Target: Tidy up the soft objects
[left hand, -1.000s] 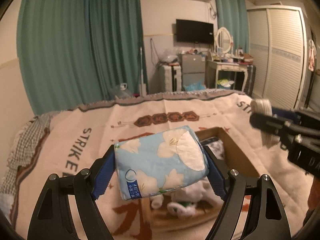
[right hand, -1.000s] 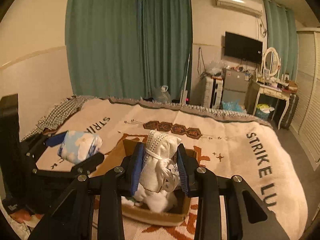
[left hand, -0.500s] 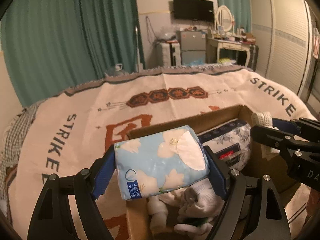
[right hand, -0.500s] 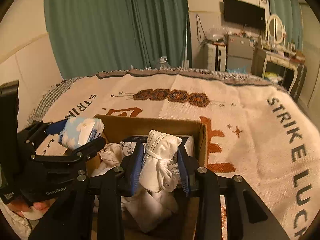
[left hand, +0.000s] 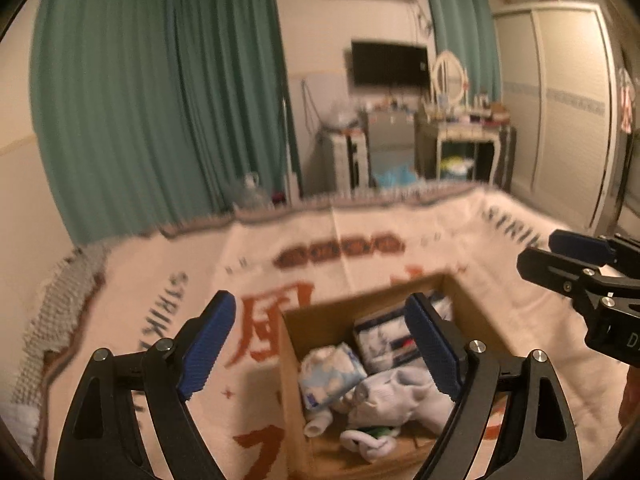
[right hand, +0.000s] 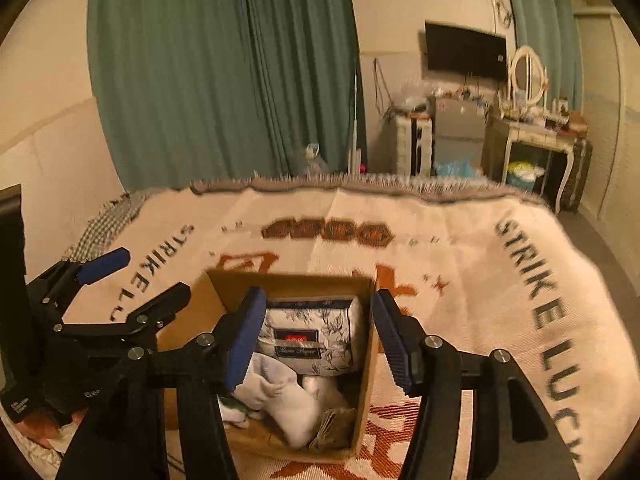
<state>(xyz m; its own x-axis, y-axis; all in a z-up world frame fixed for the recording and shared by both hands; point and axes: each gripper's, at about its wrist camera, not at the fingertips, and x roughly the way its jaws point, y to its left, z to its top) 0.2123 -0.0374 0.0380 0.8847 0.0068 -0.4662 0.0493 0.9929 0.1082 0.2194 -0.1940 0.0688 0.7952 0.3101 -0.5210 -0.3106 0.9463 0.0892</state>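
Note:
A brown cardboard box point(left hand: 474, 304) sits on the bed and also shows in the right wrist view point(right hand: 290, 278). In it lie a blue floral tissue pack point(left hand: 330, 372), a navy floral package point(right hand: 310, 338) and white socks point(right hand: 286, 402). My left gripper point(left hand: 320, 346) is open and empty above the box's left part. My right gripper point(right hand: 316, 340) is open and empty above the box. Each gripper shows at the edge of the other's view, the right one point(left hand: 576, 258) and the left one point(right hand: 132, 280).
The bed carries a cream blanket point(right hand: 460, 248) with orange patterns and dark lettering. Green curtains point(right hand: 224, 72), a TV point(right hand: 466, 50), a dressing table point(right hand: 532, 132) and a wardrobe point(left hand: 560, 112) stand beyond the bed's far edge.
Both grippers opened. The blue tissue pack left my left gripper and the white sock bundle left my right gripper; both now lie in the box. Both grippers have risen.

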